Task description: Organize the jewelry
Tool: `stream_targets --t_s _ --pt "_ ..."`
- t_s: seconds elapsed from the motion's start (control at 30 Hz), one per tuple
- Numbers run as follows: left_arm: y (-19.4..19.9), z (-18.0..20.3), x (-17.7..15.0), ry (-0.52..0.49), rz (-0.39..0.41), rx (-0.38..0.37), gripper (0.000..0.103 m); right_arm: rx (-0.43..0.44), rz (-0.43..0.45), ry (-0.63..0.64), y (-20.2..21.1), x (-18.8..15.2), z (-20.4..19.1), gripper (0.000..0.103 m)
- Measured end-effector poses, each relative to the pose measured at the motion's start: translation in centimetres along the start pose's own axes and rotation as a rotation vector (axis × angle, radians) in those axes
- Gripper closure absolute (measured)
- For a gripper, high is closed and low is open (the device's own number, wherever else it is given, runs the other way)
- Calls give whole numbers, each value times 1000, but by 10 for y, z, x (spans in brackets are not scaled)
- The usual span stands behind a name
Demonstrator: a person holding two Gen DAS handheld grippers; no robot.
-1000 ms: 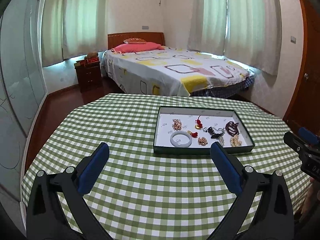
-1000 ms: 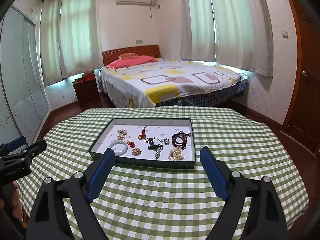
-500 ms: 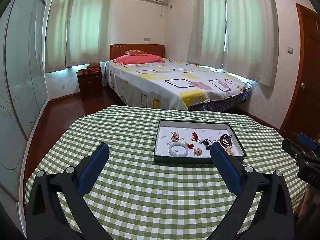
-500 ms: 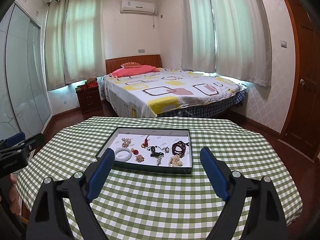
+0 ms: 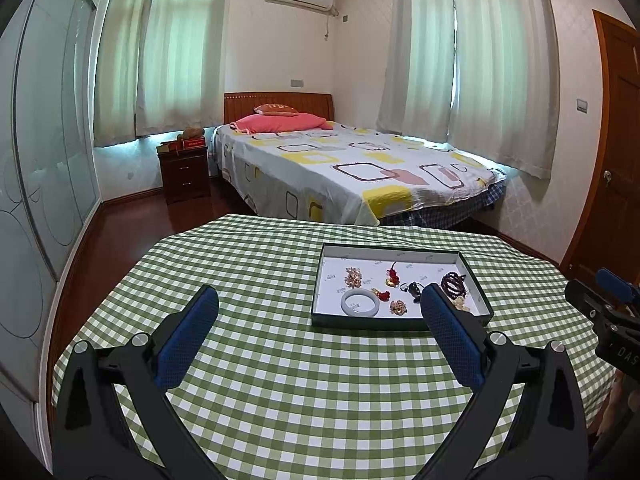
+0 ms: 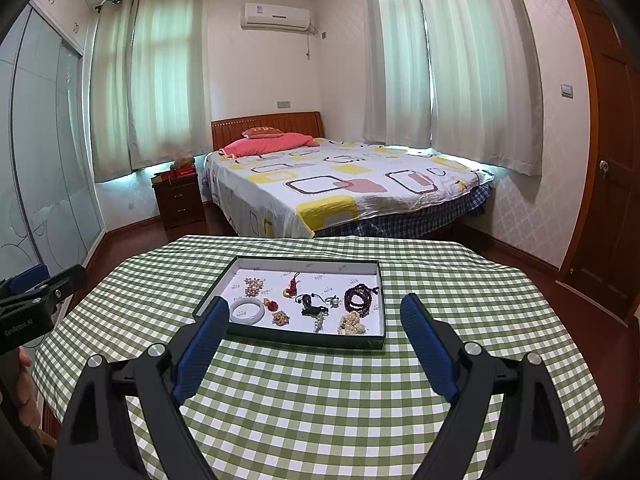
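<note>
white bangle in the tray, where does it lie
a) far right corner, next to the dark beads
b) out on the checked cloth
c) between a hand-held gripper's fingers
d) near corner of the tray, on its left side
d: the white bangle lies flat inside the tray by its near left corner, across from the dark bead bracelet.

Left claw (image 5: 318, 312) pad hides beads (image 5: 454, 282); small trinkets (image 6: 316, 306) too tiny to ID.

A bed (image 6: 340, 184) with a patterned cover and pink pillow (image 6: 268, 145) fills the middle of the frame under a wall air conditioner (image 6: 276, 16). Pale curtains (image 6: 148, 80) glow with daylight at left and right. A dark nightstand (image 6: 178, 200) stands left of the bed, a wooden door (image 6: 612, 160) at right; the floor (image 6: 128, 240) is dark red wood.
</note>
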State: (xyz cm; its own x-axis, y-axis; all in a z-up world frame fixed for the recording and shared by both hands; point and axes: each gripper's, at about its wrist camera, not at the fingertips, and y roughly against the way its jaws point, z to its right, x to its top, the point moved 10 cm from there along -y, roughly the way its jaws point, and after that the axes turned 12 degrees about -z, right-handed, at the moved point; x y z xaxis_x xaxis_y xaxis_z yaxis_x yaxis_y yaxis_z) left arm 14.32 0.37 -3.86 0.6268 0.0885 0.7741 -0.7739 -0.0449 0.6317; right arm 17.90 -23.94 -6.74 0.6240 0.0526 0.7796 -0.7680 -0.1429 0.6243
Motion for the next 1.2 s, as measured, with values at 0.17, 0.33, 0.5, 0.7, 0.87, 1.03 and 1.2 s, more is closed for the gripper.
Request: stream_targets --t_s 0.17,0.33,0.5,0.7,0.87,1.03,1.2 --pt "1 0 1 1 7 5 5 -1 2 0 0 0 0 18" --pt "2 0 1 1 8 5 5 -1 3 0 0 0 0 18" --pt "2 1 1 2 8 4 5 -1 2 1 1 0 0 18" --pt "3 1 1 4 11 4 5 1 2 -1 1 0 0 18" --pt "3 1 1 6 11 4 5 1 3 1 1 0 0 18" --pt "5 0 2 2 15 7 5 1 1 1 1 0 -1 18" --pt "7 -2 3 6 25 12 5 1 2 0 1 0 0 18"
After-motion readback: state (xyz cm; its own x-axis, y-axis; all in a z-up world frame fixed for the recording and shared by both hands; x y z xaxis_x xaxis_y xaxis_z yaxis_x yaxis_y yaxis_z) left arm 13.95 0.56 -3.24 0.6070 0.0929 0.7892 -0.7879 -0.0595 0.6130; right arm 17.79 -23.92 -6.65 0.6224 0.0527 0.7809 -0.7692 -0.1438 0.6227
